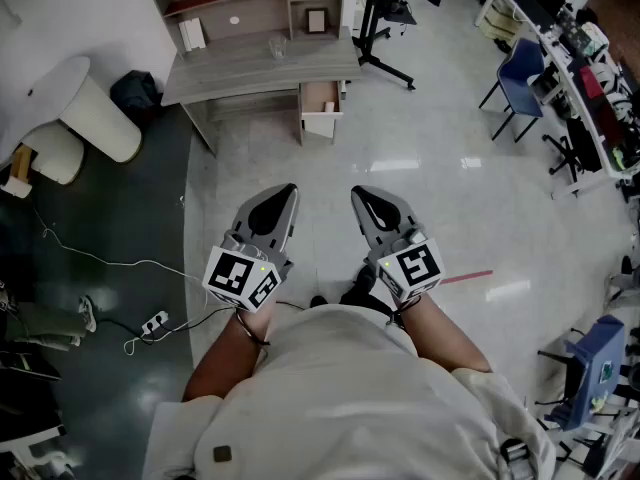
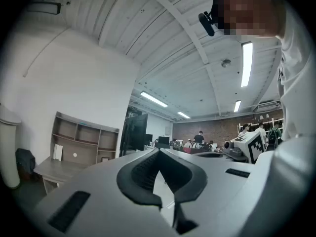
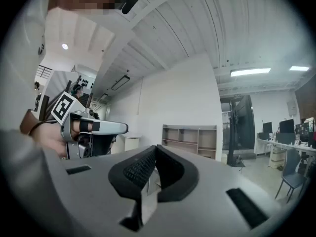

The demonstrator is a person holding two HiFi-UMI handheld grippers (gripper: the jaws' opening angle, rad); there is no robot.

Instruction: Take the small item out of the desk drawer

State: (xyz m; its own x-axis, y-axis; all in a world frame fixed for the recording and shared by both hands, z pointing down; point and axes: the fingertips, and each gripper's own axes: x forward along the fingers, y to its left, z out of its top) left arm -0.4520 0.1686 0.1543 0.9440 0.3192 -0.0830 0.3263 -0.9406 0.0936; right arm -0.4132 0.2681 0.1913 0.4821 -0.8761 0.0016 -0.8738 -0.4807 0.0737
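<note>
The grey desk [image 1: 255,68] with a shelf unit on top stands far ahead across the floor. Its drawer [image 1: 321,98] under the right end is pulled out; I cannot make out any small item inside. My left gripper [image 1: 287,190] and right gripper [image 1: 358,194] are held side by side in front of the person's body, both level, pointing toward the desk and well short of it. In the left gripper view the left gripper [image 2: 158,151] has its jaws together with nothing between them. The right gripper [image 3: 155,147] is likewise shut and empty. The desk [image 2: 52,166] lies at lower left, and its shelf unit [image 3: 190,139] is also visible.
A white rounded column [image 1: 95,118] and a black bag [image 1: 135,93] stand left of the desk. Cables and a power strip [image 1: 152,322] lie on the dark floor at left. A black stand [image 1: 385,28] is right of the desk; a blue chair [image 1: 520,76] and cluttered workbenches line the right side.
</note>
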